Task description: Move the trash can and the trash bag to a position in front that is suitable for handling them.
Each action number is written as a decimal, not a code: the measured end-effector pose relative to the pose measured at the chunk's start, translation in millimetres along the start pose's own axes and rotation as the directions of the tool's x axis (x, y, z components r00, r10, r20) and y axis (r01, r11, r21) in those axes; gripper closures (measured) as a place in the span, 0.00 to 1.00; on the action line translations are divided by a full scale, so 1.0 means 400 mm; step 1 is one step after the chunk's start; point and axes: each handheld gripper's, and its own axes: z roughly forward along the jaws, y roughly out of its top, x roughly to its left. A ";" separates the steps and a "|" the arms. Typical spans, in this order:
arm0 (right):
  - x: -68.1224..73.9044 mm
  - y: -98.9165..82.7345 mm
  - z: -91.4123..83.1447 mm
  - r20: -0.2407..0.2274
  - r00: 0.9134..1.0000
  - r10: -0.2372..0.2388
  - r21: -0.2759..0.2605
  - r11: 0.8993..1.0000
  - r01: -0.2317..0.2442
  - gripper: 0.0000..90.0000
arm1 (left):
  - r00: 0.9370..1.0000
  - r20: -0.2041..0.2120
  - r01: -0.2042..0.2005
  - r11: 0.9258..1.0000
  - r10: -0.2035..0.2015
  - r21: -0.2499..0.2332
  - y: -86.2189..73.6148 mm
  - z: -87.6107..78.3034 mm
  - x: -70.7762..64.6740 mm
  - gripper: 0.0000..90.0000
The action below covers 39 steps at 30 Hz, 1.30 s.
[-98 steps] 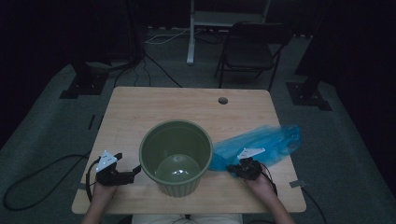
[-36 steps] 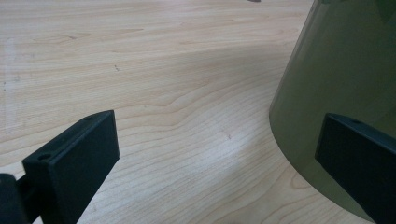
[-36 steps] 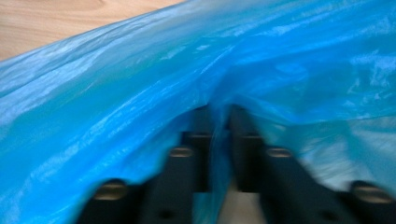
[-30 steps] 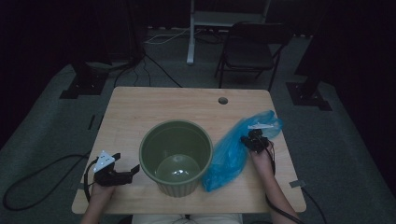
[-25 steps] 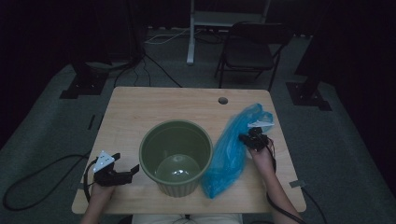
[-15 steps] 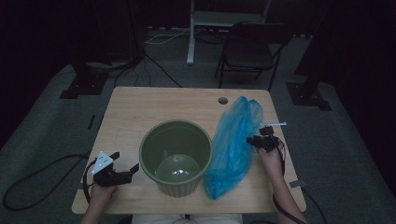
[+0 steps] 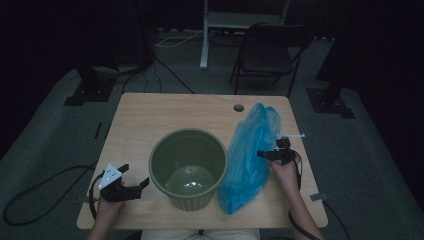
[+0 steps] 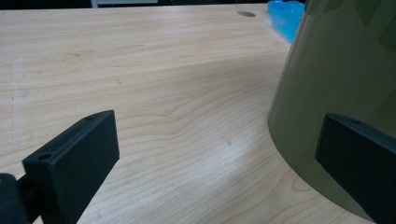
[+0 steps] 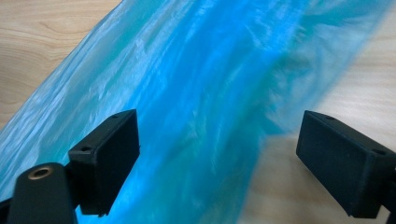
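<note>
My right gripper, jaws just opened, faces the bag beside the bin; left gripper spread. Risk: the bag slides when regrasped.

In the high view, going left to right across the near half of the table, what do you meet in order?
Left gripper → green bucket → blue plastic bag → right gripper, its jaws just opened and standing off the bag.
</note>
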 end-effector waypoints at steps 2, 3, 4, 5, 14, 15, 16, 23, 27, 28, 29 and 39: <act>0.007 0.012 0.022 0.007 1.000 0.007 0.007 1.000 -0.007 0.15 | 1.000 0.005 0.019 1.000 -0.019 0.006 -0.001 -0.002 0.003 0.00; 0.010 0.019 0.033 0.007 1.000 0.007 0.007 1.000 -0.007 0.16 | 1.000 -0.001 0.019 1.000 -0.019 0.004 -0.001 -0.003 0.003 0.00; 0.014 0.027 0.045 0.011 1.000 0.009 0.009 1.000 -0.009 0.16 | 1.000 -0.007 0.021 1.000 -0.021 0.004 -0.002 -0.003 0.003 0.00; 0.020 0.035 0.054 0.022 1.000 0.012 0.003 1.000 -0.012 0.16 | 1.000 -0.008 0.023 1.000 -0.023 0.002 -0.001 -0.004 0.004 0.00; 0.109 0.043 0.110 0.212 0.955 -0.208 0.006 0.977 0.212 0.44 | 1.000 -0.015 0.017 1.000 -0.017 0.007 0.000 -0.005 0.000 0.00; 0.114 0.040 0.108 0.206 0.954 -0.218 0.002 0.975 0.222 0.50 | 1.000 -0.012 0.022 1.000 -0.022 0.013 0.002 -0.004 0.001 0.00; 0.117 0.036 0.105 0.201 0.954 -0.222 -0.002 0.974 0.227 0.61 | 1.000 -0.013 0.026 0.999 -0.025 0.027 0.004 -0.002 0.002 0.00; 0.114 0.005 0.081 0.173 0.950 -0.259 -0.017 0.964 0.265 0.98 | 1.000 -0.008 0.013 0.999 -0.013 0.045 0.006 0.004 -0.003 0.00; 0.087 -0.016 0.055 0.036 0.956 -0.291 -0.011 0.957 0.291 0.99 | 1.000 -0.006 0.009 0.999 -0.009 0.040 0.007 0.005 -0.005 0.00; 0.078 -0.020 0.046 -0.004 0.953 -0.302 0.000 0.953 0.302 0.99 | 1.000 -0.007 0.007 0.999 -0.007 0.038 0.007 0.005 -0.006 0.00; 0.068 -0.026 0.034 -0.024 0.952 -0.305 0.005 0.952 0.305 0.99 | 1.000 -0.010 0.004 0.999 -0.004 0.035 0.006 0.005 -0.007 0.00; -0.031 -0.122 -0.094 -0.125 0.938 -0.323 0.072 0.940 0.333 0.82 | 1.000 -0.011 0.009 1.000 -0.009 0.026 0.006 0.006 -0.007 0.00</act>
